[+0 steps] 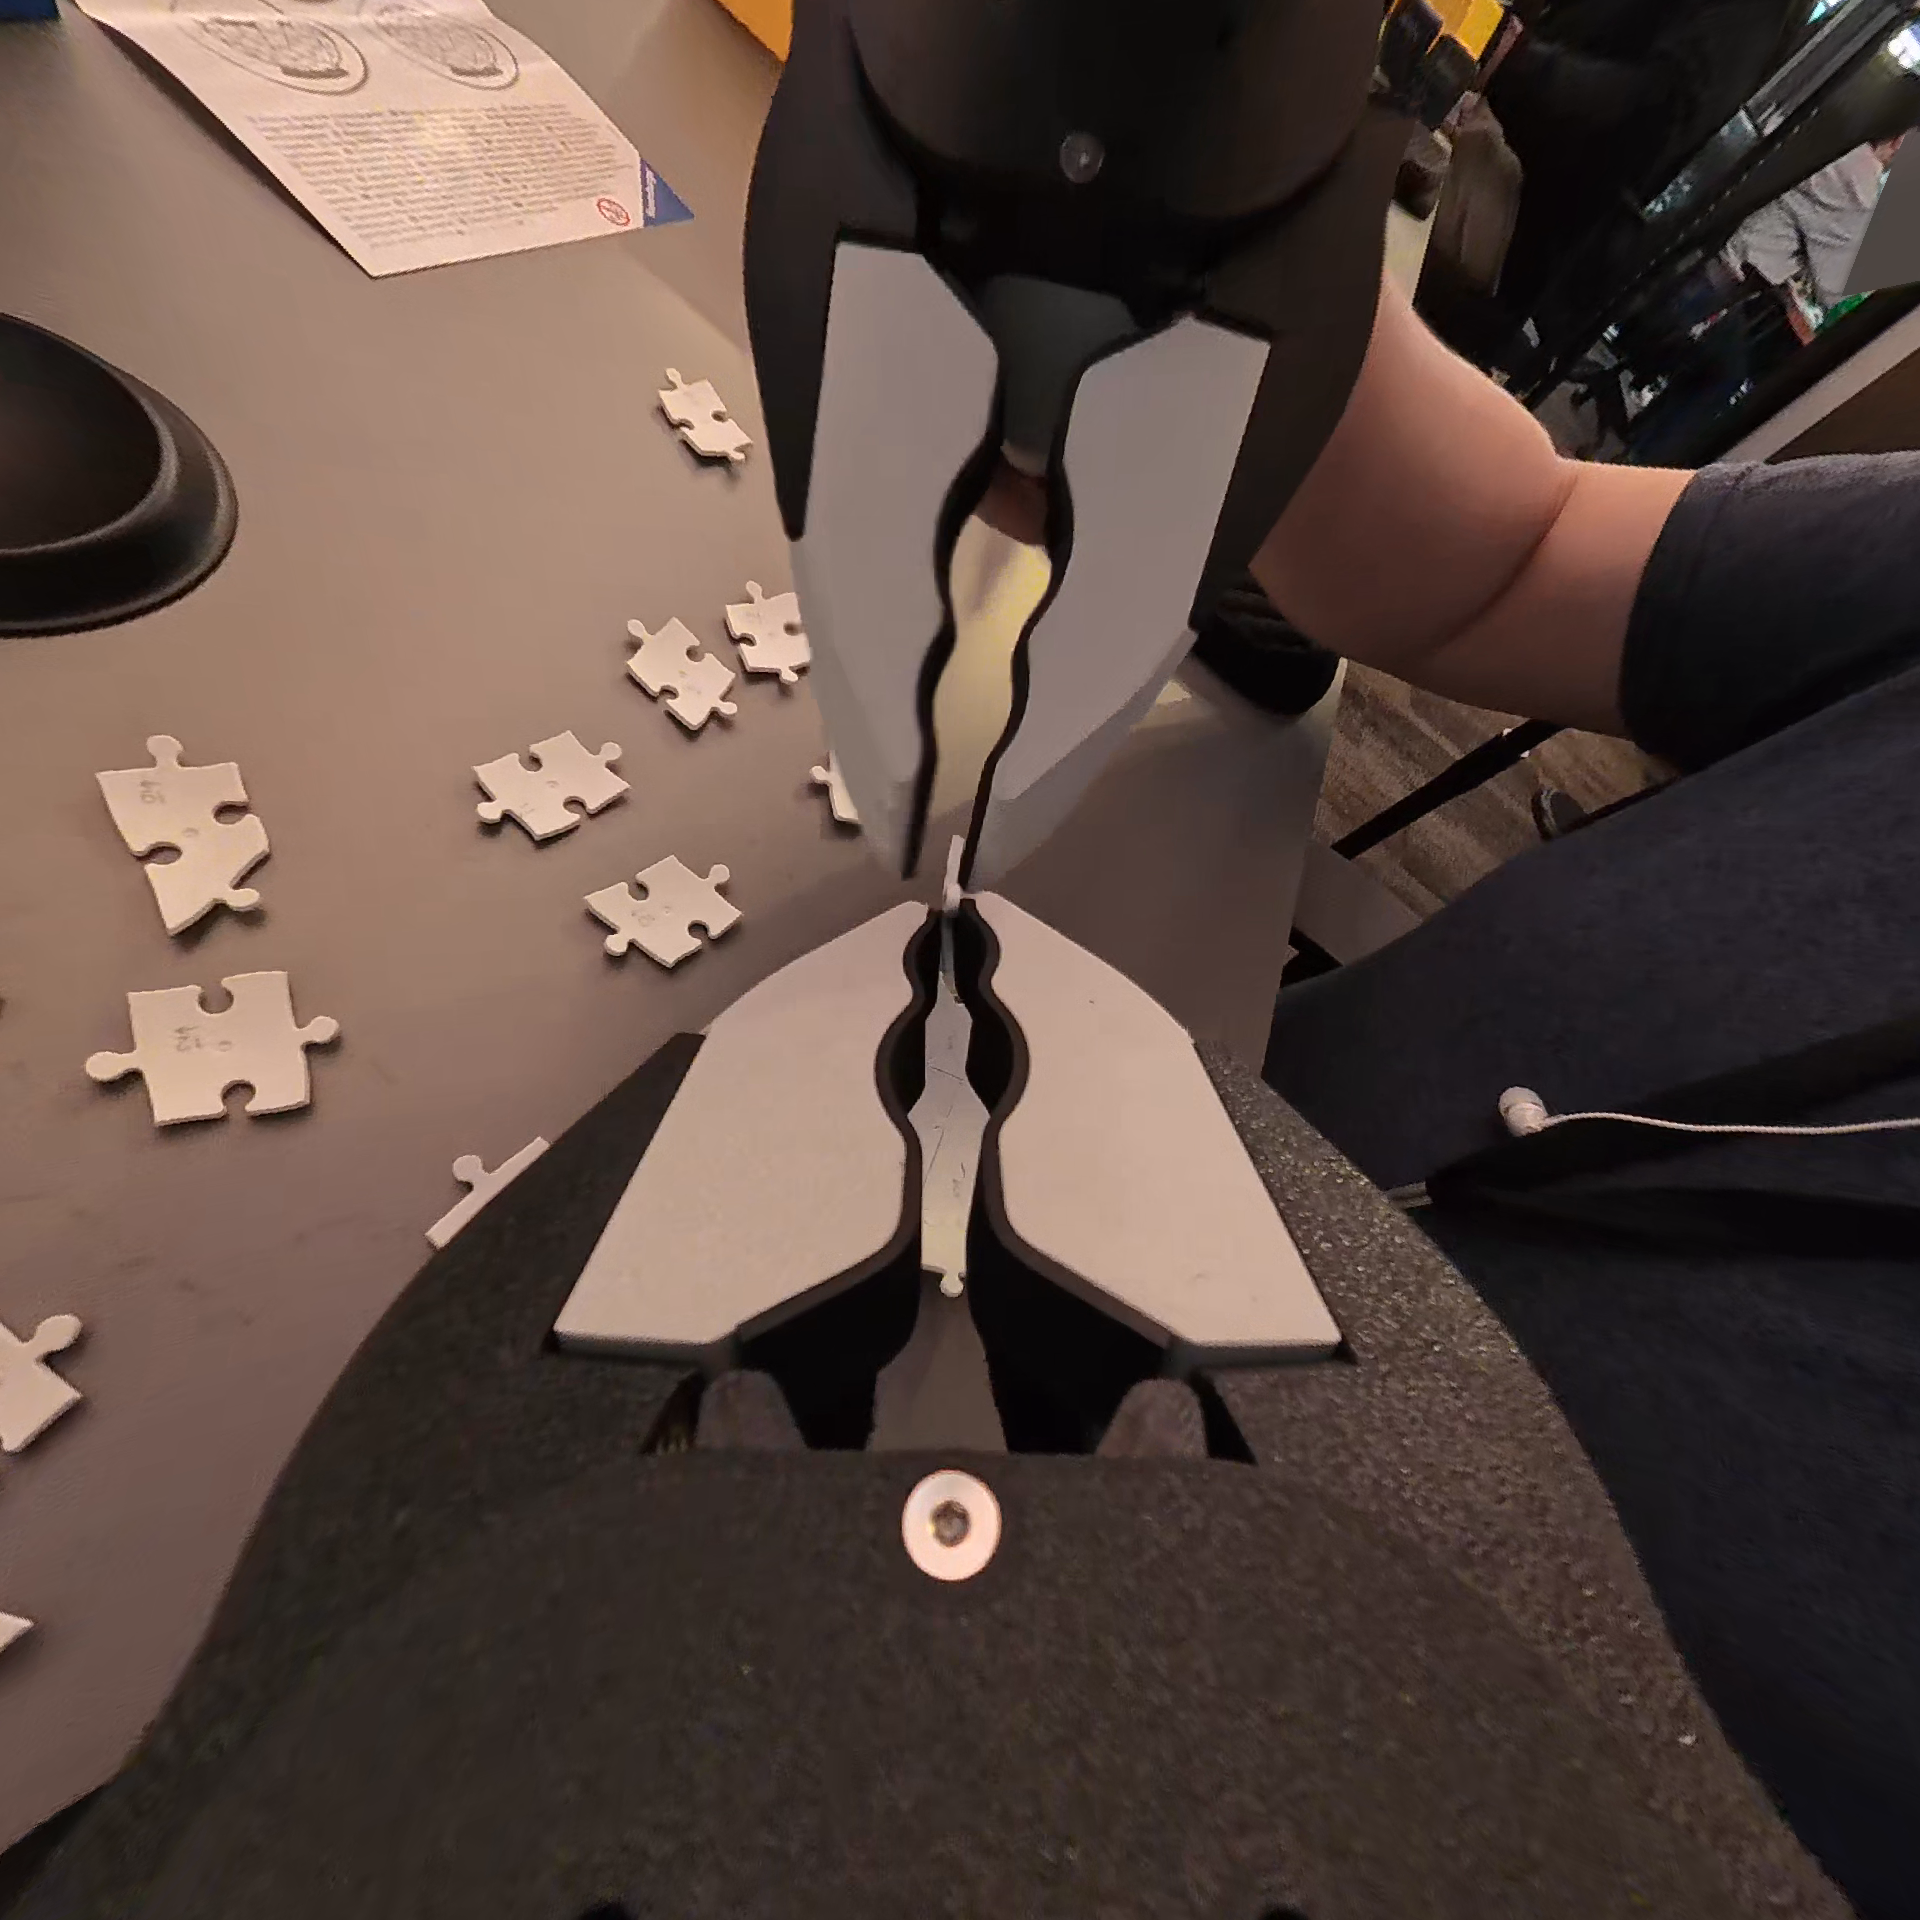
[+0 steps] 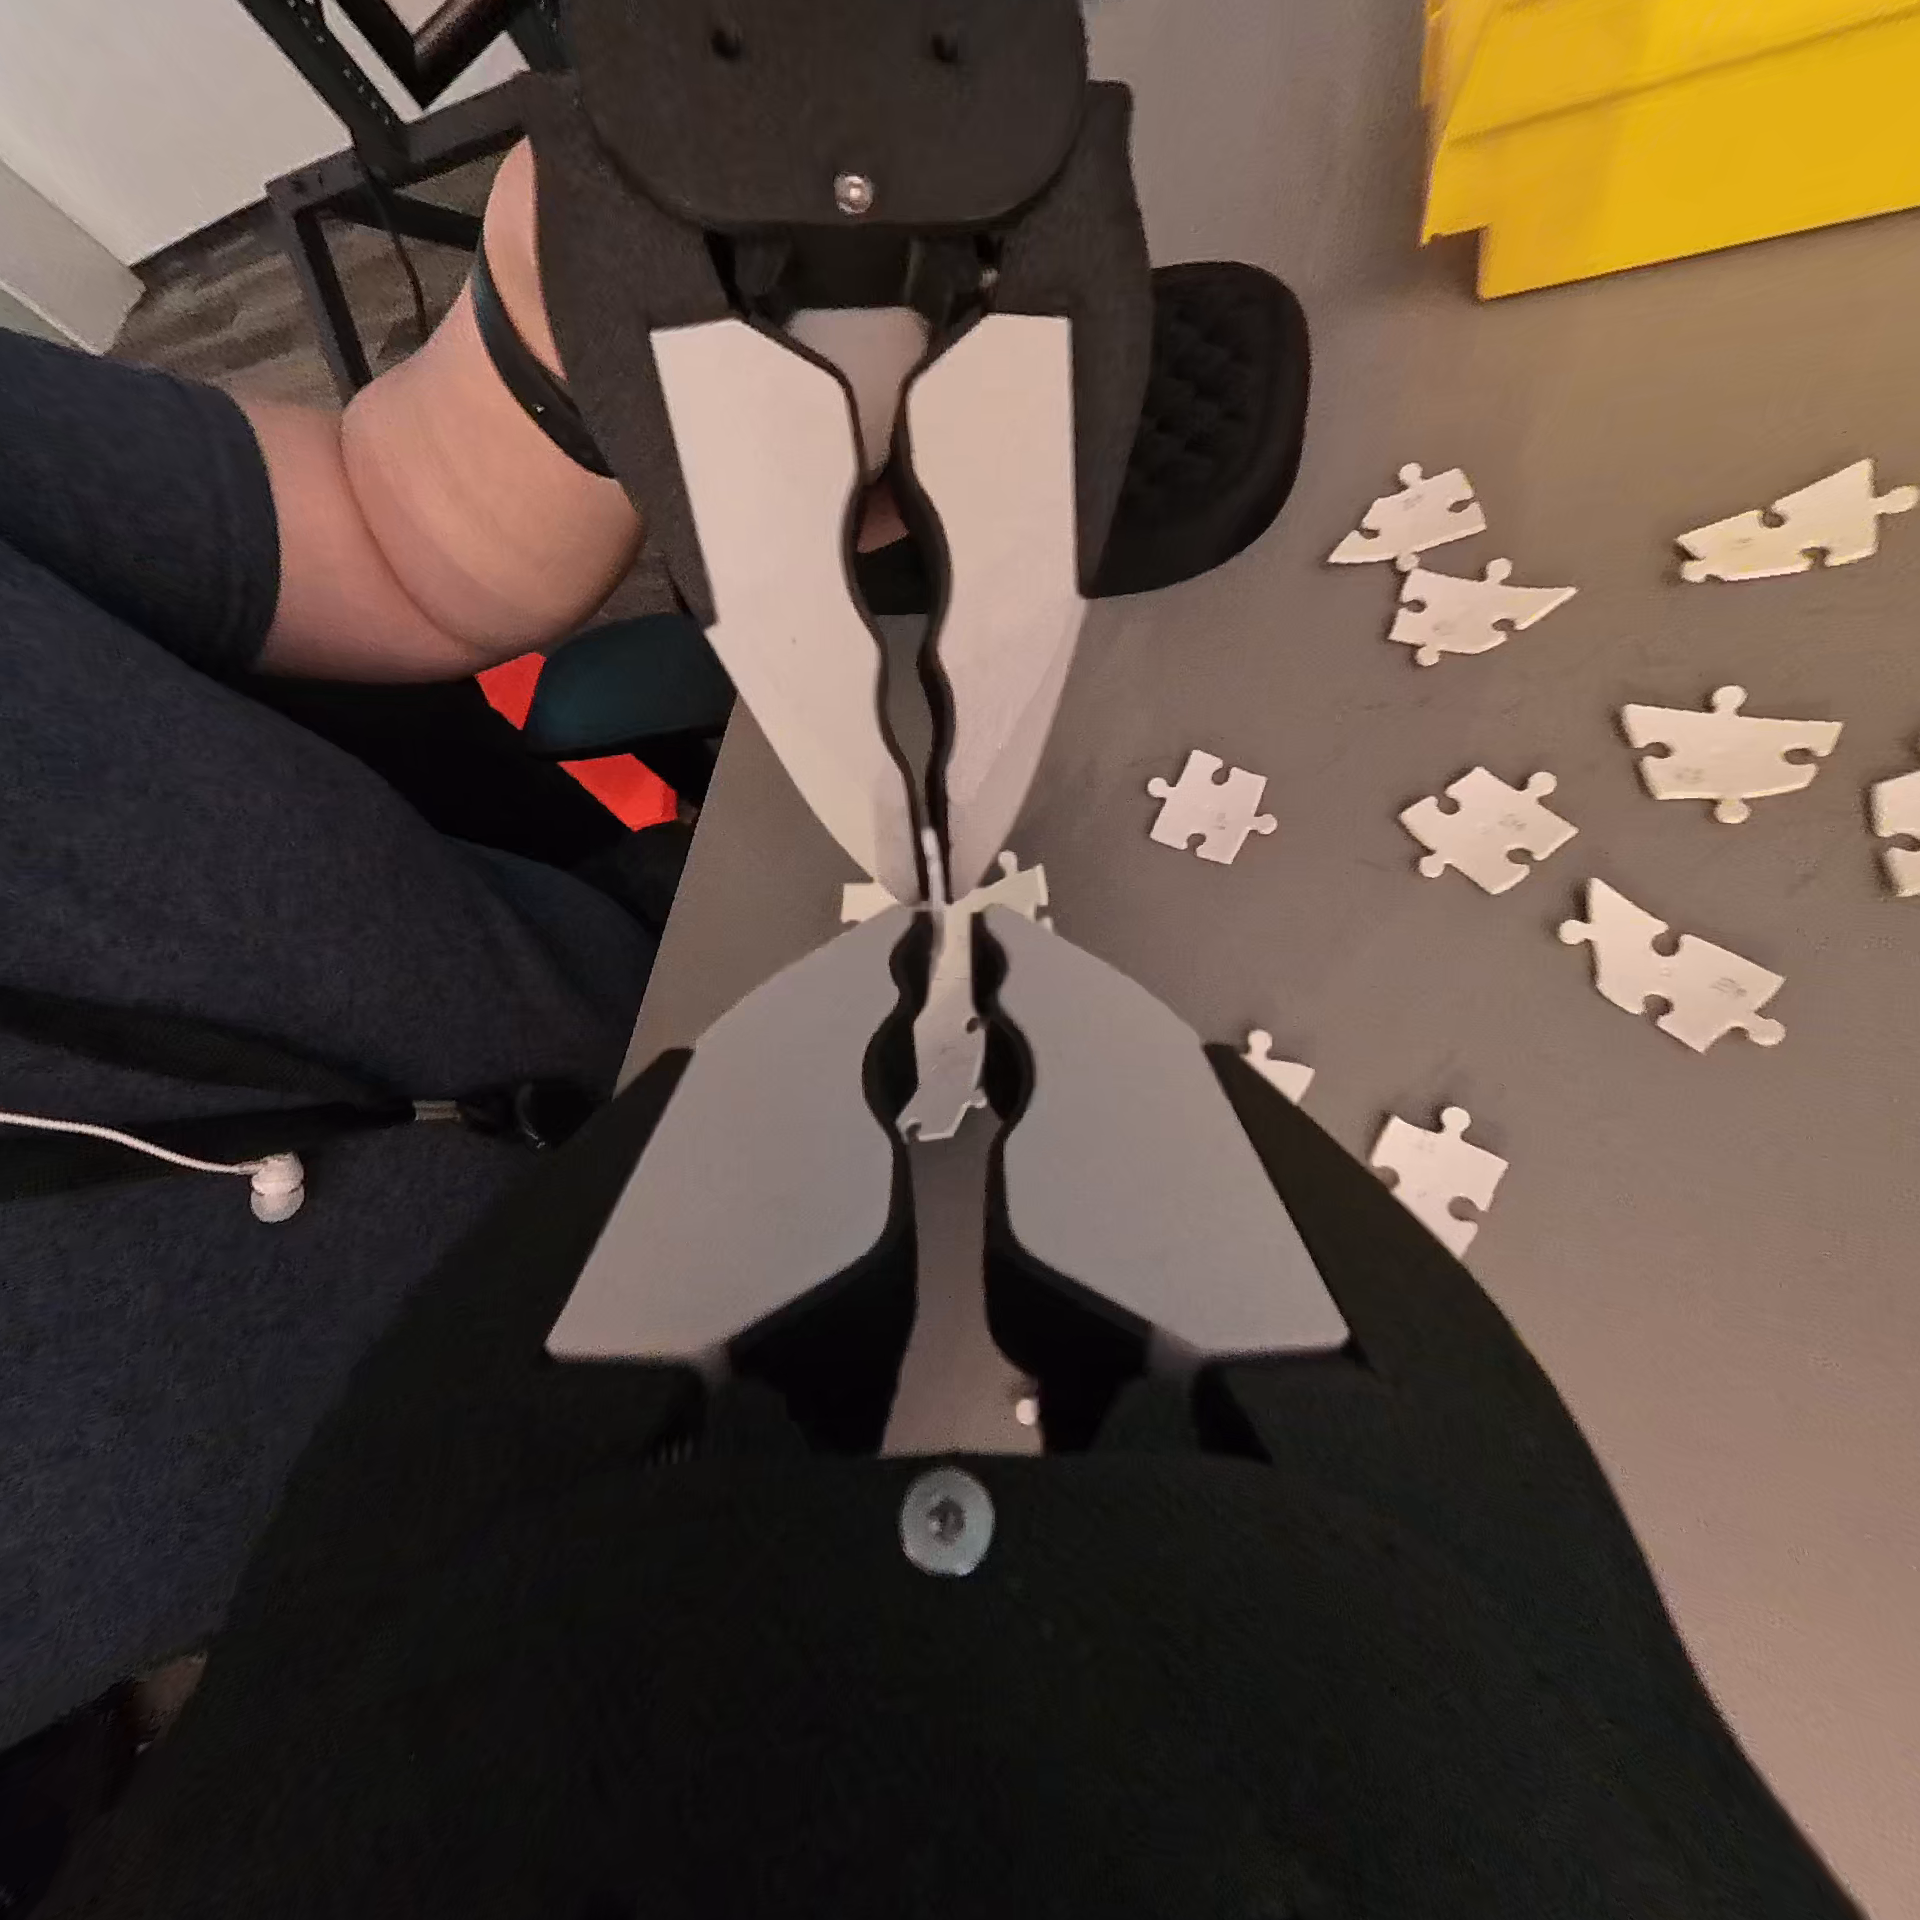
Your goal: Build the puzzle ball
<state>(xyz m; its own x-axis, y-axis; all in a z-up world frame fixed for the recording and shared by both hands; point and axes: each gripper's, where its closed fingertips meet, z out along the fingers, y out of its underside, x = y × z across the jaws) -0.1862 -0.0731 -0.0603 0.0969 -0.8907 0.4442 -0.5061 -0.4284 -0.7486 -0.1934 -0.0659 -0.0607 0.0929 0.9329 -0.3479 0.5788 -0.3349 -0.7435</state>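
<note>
My left gripper (image 1: pixel 948 914) is shut on a white puzzle piece (image 1: pixel 948 1143) seen edge-on between its jaws. My right gripper (image 2: pixel 940 916) is shut on another white puzzle piece (image 2: pixel 943 1039). The two grippers point at each other tip to tip above the table's near edge, and the two pieces touch at the tips. The right gripper (image 1: pixel 940 871) comes in from the top of the left wrist view; the left gripper (image 2: pixel 925 864) comes in from the top of the right wrist view. Whether the pieces are interlocked is hidden.
Several loose white puzzle pieces (image 1: pixel 213 1044) (image 2: pixel 1486 826) lie face down on the grey table (image 1: pixel 416 623). A black round stand (image 1: pixel 104 488) (image 2: pixel 1205 416), a printed instruction sheet (image 1: pixel 416 125) and a yellow box (image 2: pixel 1662 125) are farther back. A person's arms and lap are close by. The grippers are tip to tip, or close to it.
</note>
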